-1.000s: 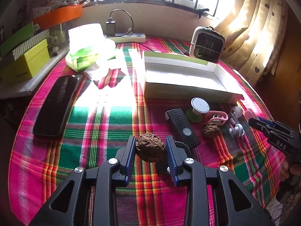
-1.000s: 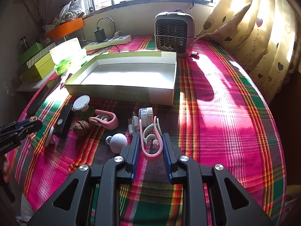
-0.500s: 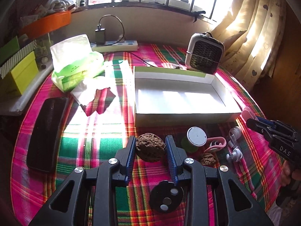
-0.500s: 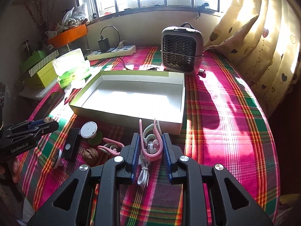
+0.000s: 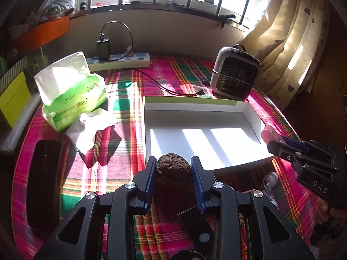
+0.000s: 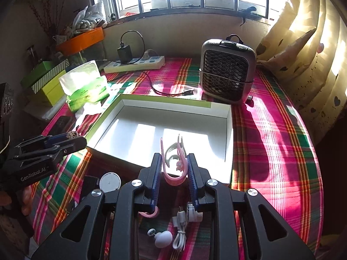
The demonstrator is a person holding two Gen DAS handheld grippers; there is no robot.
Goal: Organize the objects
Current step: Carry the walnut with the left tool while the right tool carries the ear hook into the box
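A plaid cloth in pink and green covers the surface (image 5: 121, 182) under a barred window. Nearest, the left gripper (image 5: 173, 173) has its jaws clamped on a rough brown walnut (image 5: 173, 166), held at the near rim of the open white box (image 5: 201, 119). The right gripper (image 6: 174, 169), jaws closed on a pink ear hook (image 6: 173, 173), hangs over that box's near edge. Beyond, at 1 o'clock, stands a small grey fan (image 5: 236, 73); at 10 o'clock, a green tissue pack (image 5: 71, 95).

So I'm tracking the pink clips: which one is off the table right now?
The pink clip held upright in the right gripper, at the white box's near edge. The other pink clip lies on the tablecloth below the gripper.
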